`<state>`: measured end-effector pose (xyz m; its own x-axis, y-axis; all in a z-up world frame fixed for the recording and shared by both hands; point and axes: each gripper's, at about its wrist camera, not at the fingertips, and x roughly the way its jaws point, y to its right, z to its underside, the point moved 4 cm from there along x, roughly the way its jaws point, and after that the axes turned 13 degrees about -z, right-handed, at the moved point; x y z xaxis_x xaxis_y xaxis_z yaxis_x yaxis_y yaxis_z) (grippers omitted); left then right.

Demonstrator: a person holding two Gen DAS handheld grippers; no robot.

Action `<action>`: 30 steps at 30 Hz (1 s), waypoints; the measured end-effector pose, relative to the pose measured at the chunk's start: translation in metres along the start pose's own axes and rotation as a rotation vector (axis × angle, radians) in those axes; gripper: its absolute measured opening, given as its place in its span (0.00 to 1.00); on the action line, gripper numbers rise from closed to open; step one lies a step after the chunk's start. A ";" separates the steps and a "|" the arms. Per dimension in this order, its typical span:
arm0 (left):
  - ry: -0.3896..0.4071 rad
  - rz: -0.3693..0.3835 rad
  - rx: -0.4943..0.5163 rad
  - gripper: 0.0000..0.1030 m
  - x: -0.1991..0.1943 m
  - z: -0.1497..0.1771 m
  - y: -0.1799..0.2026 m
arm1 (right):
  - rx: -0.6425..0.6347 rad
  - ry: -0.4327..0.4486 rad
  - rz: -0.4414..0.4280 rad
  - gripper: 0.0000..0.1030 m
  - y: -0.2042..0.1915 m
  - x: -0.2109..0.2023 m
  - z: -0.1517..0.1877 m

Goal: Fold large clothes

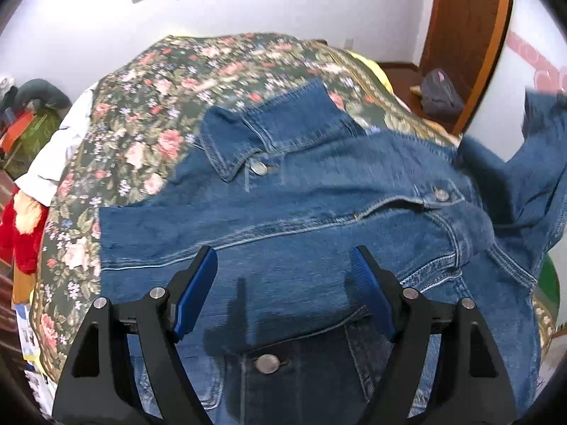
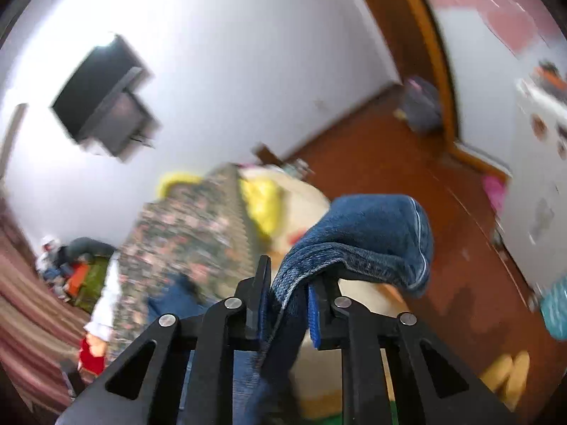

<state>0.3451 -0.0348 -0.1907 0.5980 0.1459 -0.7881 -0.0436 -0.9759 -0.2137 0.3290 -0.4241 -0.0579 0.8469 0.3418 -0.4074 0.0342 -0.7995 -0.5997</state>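
Floral bedspread is carrying the denim jacket, lying ahead of and beneath the left gripper, whose fingers are hovering spread apart. Raised and tilted, the right gripper is clamping a jacket sleeve between its fingers.

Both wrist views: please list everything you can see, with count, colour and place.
denim jacket: one, blue, spread on the bed, one part lifted at right
bedspread: one, dark green with pink flowers, under the jacket
television: one, black, on the white wall
bag: one, grey, on the brown floor by the door frame
red cloth: one, left of the bed
left gripper: one, black with blue pads, open above the jacket
right gripper: one, black, shut on jacket fabric
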 end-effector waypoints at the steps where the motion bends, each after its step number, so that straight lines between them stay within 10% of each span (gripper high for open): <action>1: 0.011 0.005 -0.016 0.75 -0.005 -0.001 -0.005 | -0.022 0.007 -0.039 0.11 -0.021 0.002 -0.007; 8: 0.073 0.000 -0.111 0.75 -0.033 0.004 -0.049 | -0.167 -0.036 -0.249 0.08 -0.149 0.025 -0.011; 14: 0.094 -0.025 -0.167 0.75 -0.046 0.021 -0.087 | -0.288 -0.197 -0.327 0.08 -0.230 0.074 0.048; 24: 0.027 -0.069 -0.268 0.75 -0.039 0.068 -0.144 | -0.294 -0.695 -0.284 0.09 -0.223 0.183 0.229; 30: -0.030 -0.070 -0.305 0.75 -0.027 0.089 -0.155 | -0.395 -0.846 -0.196 0.09 -0.207 0.190 0.278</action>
<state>0.2641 0.1271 -0.1875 0.5671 0.2147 -0.7952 0.2415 -0.9663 -0.0887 0.3352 -0.0565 -0.2030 0.1475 0.6074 -0.7806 0.4426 -0.7464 -0.4971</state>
